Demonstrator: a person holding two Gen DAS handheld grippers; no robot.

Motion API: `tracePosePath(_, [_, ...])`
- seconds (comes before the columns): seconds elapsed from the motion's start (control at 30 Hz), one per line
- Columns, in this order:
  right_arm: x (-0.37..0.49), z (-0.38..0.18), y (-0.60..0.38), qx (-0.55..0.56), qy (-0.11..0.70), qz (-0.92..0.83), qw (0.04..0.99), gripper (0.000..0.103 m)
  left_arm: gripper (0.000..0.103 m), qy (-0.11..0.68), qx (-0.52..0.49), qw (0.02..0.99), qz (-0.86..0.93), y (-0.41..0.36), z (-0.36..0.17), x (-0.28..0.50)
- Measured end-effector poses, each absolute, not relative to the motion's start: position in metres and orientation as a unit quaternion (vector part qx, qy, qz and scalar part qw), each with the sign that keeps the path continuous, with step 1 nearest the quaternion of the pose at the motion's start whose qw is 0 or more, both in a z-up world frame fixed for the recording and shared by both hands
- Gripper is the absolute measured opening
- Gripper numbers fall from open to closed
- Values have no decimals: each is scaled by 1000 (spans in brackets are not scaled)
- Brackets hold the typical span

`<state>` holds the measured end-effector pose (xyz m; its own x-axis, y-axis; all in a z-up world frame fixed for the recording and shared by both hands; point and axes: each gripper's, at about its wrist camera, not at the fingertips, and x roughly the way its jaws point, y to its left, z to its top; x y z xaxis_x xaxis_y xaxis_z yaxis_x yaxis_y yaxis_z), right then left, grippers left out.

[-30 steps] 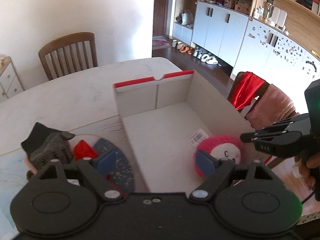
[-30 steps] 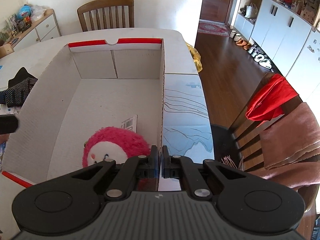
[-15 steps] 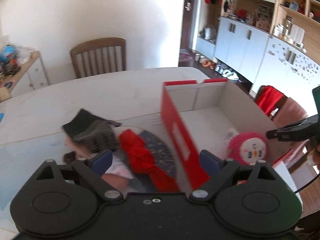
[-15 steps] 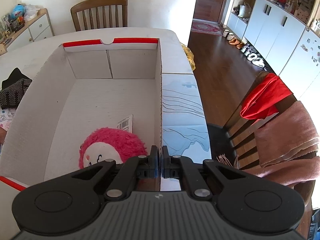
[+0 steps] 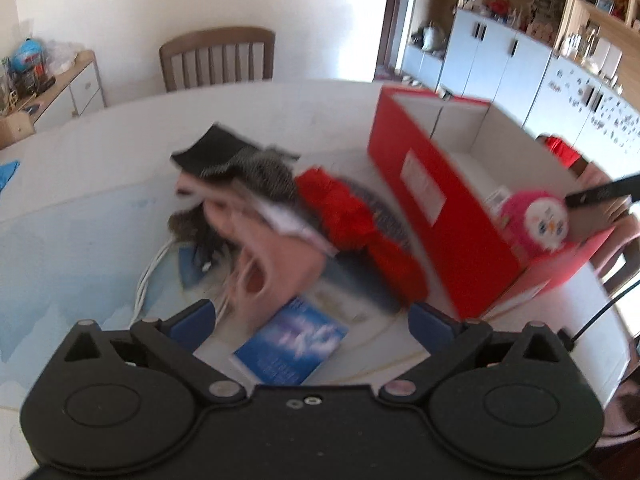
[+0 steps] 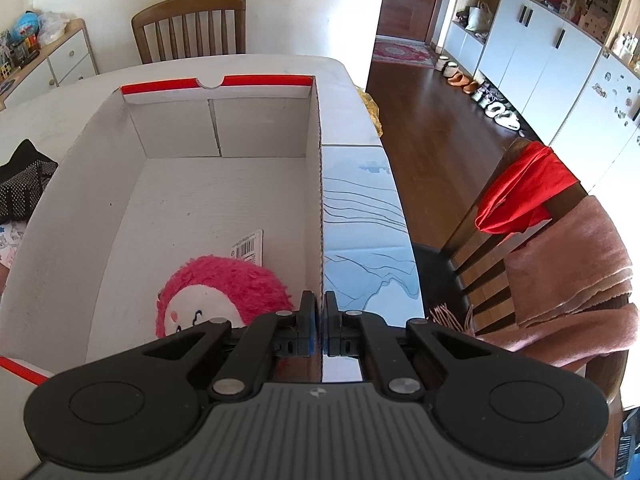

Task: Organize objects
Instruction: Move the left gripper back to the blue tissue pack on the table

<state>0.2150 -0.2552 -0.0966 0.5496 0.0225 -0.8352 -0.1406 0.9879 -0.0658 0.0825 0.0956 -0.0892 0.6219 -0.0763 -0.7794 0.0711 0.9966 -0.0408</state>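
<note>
A red cardboard box (image 5: 432,216) with a white inside (image 6: 72,200) stands on the table. A pink plush toy (image 5: 536,220) lies in its near corner (image 6: 224,284). My right gripper (image 6: 321,312) is shut on the box's right wall, and its tip (image 5: 600,192) shows in the left wrist view. My left gripper (image 5: 312,316) hovers over a pile left of the box, its jaws opening with nothing between them. The pile holds a black dotted glove (image 5: 232,160), a pink piece (image 5: 272,252), a red cloth (image 5: 352,216) and a blue booklet (image 5: 292,344).
A white cable (image 5: 148,280) lies by the pile. A wooden chair (image 6: 188,24) stands at the table's far side. Another chair (image 6: 552,240) draped with red and pink cloths stands close on the right. The table edge (image 6: 400,200) drops to a wooden floor.
My left gripper has swung left, from over the box to over the pile, and its jaws have widened. The right gripper has kept its grip on the box wall.
</note>
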Motion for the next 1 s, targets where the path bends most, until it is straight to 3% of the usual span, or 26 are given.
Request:
tracePosePath(0.27, [215, -97, -253, -64, 473, 44, 878, 3, 102, 445, 52, 893, -42, 105, -127, 81])
tracePosePath(0.47, [214, -97, -254, -68, 474, 47, 877, 3, 89, 456, 80, 885, -44, 99, -144, 85])
tracePosePath(0.6, [214, -97, -255, -70, 474, 52, 876, 3, 76, 464, 73, 882, -42, 96, -149, 87])
tracePosePath(1.0, [215, -96, -257, -80, 473, 72, 874, 3, 66, 463, 45, 885, -10, 84, -144, 82])
